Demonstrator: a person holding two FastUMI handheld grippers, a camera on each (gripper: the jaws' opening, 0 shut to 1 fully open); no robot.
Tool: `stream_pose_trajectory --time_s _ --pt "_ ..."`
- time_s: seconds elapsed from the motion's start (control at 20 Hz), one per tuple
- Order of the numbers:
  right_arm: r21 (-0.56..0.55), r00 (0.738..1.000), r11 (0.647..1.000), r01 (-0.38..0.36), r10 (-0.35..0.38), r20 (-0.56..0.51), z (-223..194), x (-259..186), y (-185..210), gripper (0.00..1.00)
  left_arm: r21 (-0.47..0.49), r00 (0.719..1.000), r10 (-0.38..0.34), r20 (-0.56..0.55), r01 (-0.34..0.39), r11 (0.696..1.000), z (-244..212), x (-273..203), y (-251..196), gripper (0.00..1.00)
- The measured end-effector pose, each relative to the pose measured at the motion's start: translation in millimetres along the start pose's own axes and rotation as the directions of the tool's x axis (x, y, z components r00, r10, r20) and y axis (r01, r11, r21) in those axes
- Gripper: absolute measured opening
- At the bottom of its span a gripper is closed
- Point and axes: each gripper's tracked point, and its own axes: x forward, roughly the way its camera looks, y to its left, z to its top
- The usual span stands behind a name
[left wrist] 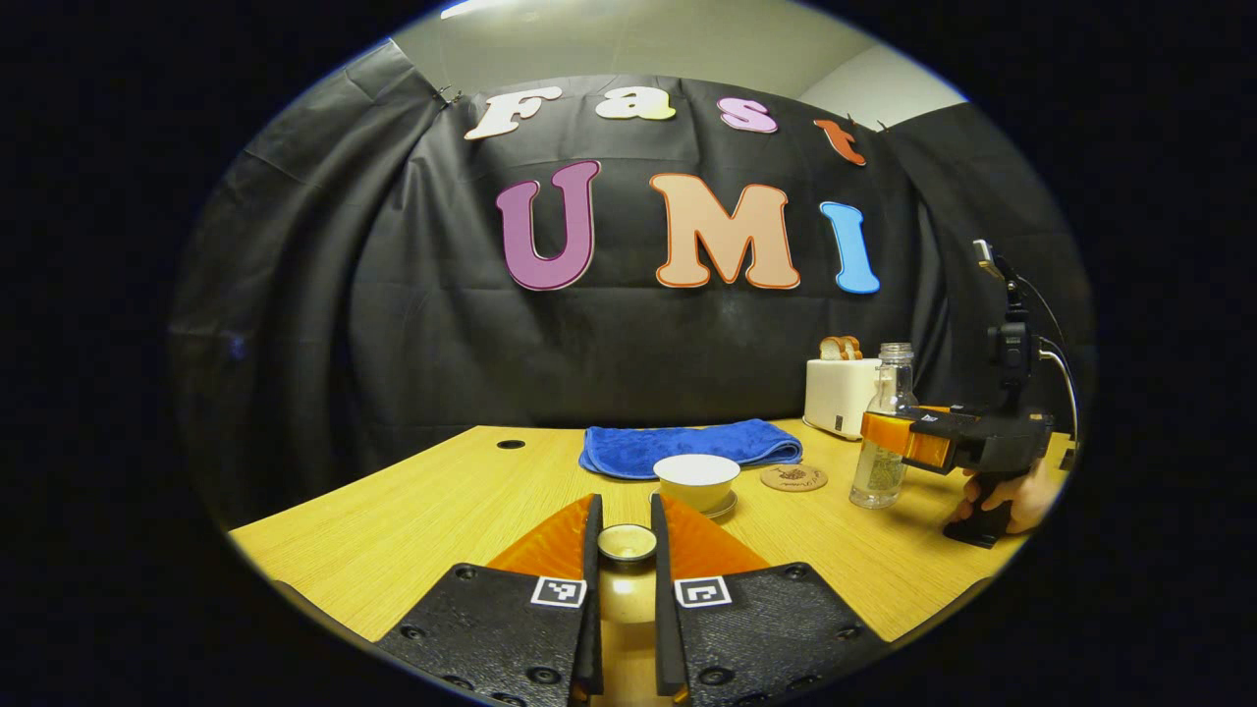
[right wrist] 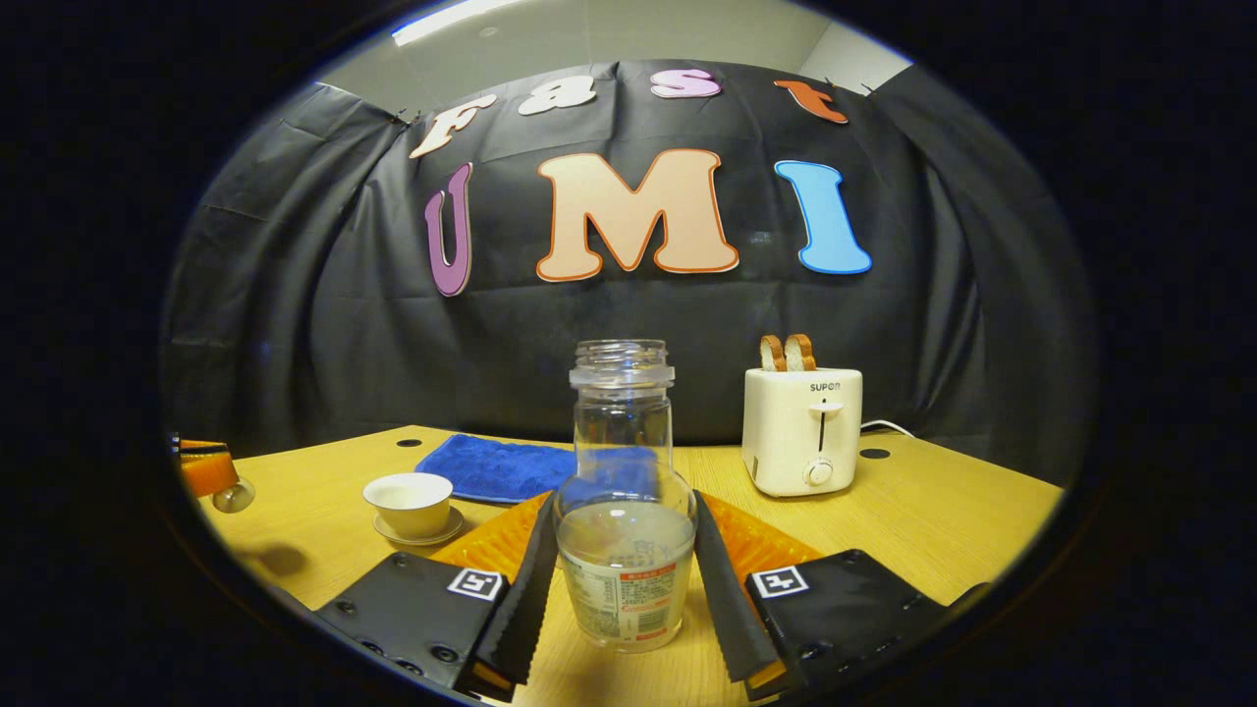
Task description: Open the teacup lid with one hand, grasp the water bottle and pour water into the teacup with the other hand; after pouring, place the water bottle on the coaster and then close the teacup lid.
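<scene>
Left gripper view. The left tool (left wrist: 627, 540) has its 2 fingers clamped on the teacup lid (left wrist: 627, 542), held clear of the wooden surface (left wrist: 412, 530) and nearer the camera than the cup. The teacup (left wrist: 696, 480) stands uncovered on its saucer (left wrist: 725, 508), just in front of a folded blue cloth (left wrist: 687, 447). A round coaster (left wrist: 793, 478) lies bare just to the right of the cup. Farther right, the water bottle (left wrist: 882, 432) stands upright, capless, between the fingers of the right tool (left wrist: 908, 439), which a hand (left wrist: 1011, 496) holds by its grip. A white toaster (left wrist: 840, 395) with bread slices stands behind the bottle.

Right gripper view. The right tool (right wrist: 626, 579) brackets the lower body of the water bottle (right wrist: 625, 511); both fingers lie against the glass, so it appears clamped on the bottle, whose base appears to rest on the surface (right wrist: 962, 520). Water fills only the lower part. The teacup (right wrist: 409, 503) sits well to the left, open, with the left tool's tip and the lid (right wrist: 234, 494) near the left margin. The toaster (right wrist: 802, 430) stands to the right.

Step in hand, as judged: lid removal is done and the bottle grasp is just secured; pouring has not begun. The next move calls for lifting the bottle, carrying it left over the cup, and tilting gradually so the wide mouth does not overshoot the small rim, while the lid is kept aside.
</scene>
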Motion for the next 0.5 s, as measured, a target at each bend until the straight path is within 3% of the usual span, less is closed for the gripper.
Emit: stream_pose_trajectory --time_s 0.15,0.5 --pt "-0.002 1.0 1.0 -0.005 0.005 -0.003 0.6 3.3 3.4 0.71 0.0 1.0 0.0 0.0 0.0 1.0 -0.2 1.2 -0.4 0.18" --pt "-0.024 1.0 1.0 0.004 -0.004 -0.004 -0.8 31.1 19.0 0.71 0.0 1.0 0.0 0.0 0.0 1.0 -0.5 0.7 -0.4 0.18"
